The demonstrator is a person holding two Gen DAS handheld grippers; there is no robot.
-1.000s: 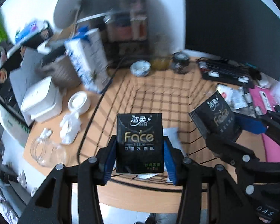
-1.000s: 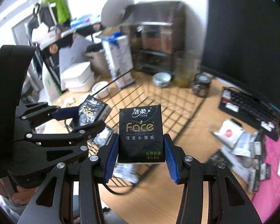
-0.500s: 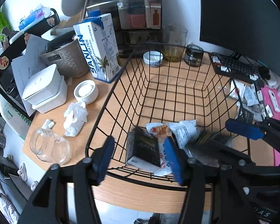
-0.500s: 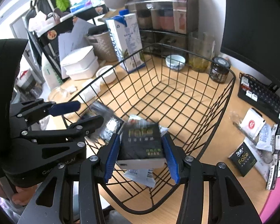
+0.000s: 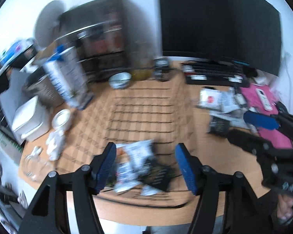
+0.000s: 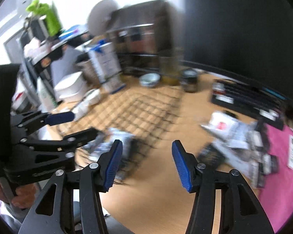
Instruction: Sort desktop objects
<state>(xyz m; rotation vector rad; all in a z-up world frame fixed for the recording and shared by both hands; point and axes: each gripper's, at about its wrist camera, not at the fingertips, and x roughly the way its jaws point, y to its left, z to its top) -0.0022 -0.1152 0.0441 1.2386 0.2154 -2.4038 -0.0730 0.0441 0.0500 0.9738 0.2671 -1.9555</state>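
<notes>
Both views are smeared by motion. The left hand-held gripper (image 5: 145,164) has its jaws spreading wide, with nothing gripped; below and beyond its blue pads (image 5: 105,167), a black tissue pack (image 5: 158,174) lies among white packets (image 5: 135,156) at the near end of the wire basket (image 5: 142,113) on the wooden bench (image 5: 214,159). The right hand-held gripper (image 6: 145,162) is also opening and empty, held over the bench just right of the basket's near edge. More packets (image 6: 230,134) are heaped on the bench to the right of the basket, beside a pink mat (image 6: 283,167) and in front of a keyboard (image 6: 244,97). A milk carton (image 5: 65,78) stands left of the basket.
</notes>
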